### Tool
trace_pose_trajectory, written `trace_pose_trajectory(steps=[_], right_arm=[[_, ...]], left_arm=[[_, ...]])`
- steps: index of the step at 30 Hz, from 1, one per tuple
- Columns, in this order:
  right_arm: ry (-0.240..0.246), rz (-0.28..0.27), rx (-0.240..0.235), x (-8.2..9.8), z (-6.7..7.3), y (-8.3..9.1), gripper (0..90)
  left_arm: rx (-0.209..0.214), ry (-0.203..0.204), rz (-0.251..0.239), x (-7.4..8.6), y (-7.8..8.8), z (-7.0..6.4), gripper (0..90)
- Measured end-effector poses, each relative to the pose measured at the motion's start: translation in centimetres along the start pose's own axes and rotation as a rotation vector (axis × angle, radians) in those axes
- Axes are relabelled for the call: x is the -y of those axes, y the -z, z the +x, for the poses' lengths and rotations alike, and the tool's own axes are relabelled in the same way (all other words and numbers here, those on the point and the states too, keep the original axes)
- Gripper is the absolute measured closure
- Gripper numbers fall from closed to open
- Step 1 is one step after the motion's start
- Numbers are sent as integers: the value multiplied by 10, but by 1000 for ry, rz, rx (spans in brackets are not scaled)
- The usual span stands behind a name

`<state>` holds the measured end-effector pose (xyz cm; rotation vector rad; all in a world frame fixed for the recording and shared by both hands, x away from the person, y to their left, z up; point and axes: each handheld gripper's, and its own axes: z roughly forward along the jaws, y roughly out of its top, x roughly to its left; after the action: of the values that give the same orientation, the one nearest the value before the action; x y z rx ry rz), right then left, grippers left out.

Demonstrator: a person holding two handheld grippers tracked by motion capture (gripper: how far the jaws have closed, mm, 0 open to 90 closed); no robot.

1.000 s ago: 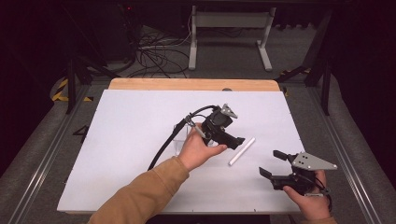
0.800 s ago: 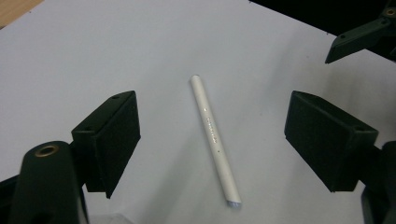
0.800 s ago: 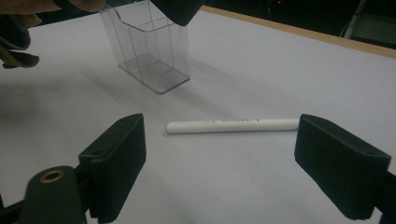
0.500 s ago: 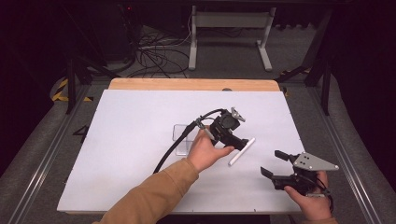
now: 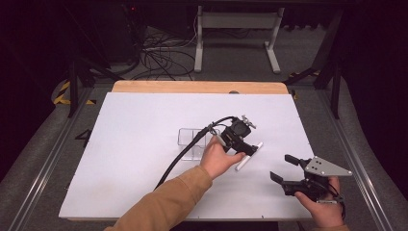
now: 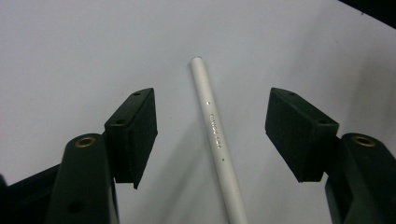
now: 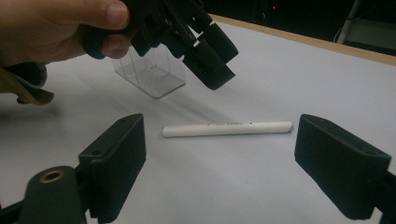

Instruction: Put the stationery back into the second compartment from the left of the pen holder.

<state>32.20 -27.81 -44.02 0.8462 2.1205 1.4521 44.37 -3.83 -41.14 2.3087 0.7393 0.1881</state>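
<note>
Desk (image 5: 144, 144): wide white top, wooden strip at the far edge, carrying everything in play.
Box (image 5: 192, 142): clear, divided, near the middle of the desk, just behind the left hand; partly hidden by hand and cable in the high view, seen as a clear-walled tub in the right gripper view (image 7: 152, 70).
Left gripper (image 6: 210, 135): low over the desk, straddling the pen; black fingers (image 6: 135, 130) standing one on each side with a clear gap to the barrel, touching nothing yet. Have just been closing, pen between them but not gripped. Seen from above at (image 5: 248, 149).
Right gripper (image 7: 219, 163): parked near the front right corner, fingers wide apart, nothing between them, aimed at the pen from well off. Seen from above at (image 5: 284, 171).
Pen (image 6: 217, 140): white, slim, flat on the desk, just right of the box, running lengthwise up between the left fingers; also at (image 5: 249, 156) and (image 7: 227, 129).
Step in hand: looks like the pick, left gripper lined up, squeeze not finished.
Next move: likely needs a touch lower and a full close on the barrel, centred so the pen doesn't roll or skid out, then a lift, probably toward the box.
</note>
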Motion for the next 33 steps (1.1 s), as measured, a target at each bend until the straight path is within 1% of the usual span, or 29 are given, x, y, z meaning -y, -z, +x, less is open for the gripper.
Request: trace_pose_trajectory(steps=[3,4,6,8,9,12,16,18,21,25,33], right_arm=[[1,-1,-2,0,0,0,169],[1,-1,-2,0,0,0,169],[0,2,-3,0,0,-1,168],[0,0,-2,0,0,0,168],[1,-2,-3,0,0,0,168],[-2,-5,-5,-1,0,0,168],[-2,-8,-3,-1,0,1,167],[-2,-7,-4,0,0,1,167],[-4,-6,-5,0,0,1,168],[-3,-7,-6,0,0,1,167],[-3,-5,-8,0,0,1,167]], left_arm=[[-15,4,8,-1,-4,-2,393],[-15,4,11,-1,-5,-2,399],[-8,19,20,-1,-7,-4,409],[-12,19,32,-1,-11,-6,413],[-16,8,34,-1,-13,-7,416],[-25,7,48,0,-20,-8,422],[-29,24,56,1,-29,-7,444],[-38,23,55,1,-32,-8,457],[-40,28,66,1,-35,-10,488],[-39,25,90,2,-41,-12,518],[-39,22,119,3,-48,-14,558]])
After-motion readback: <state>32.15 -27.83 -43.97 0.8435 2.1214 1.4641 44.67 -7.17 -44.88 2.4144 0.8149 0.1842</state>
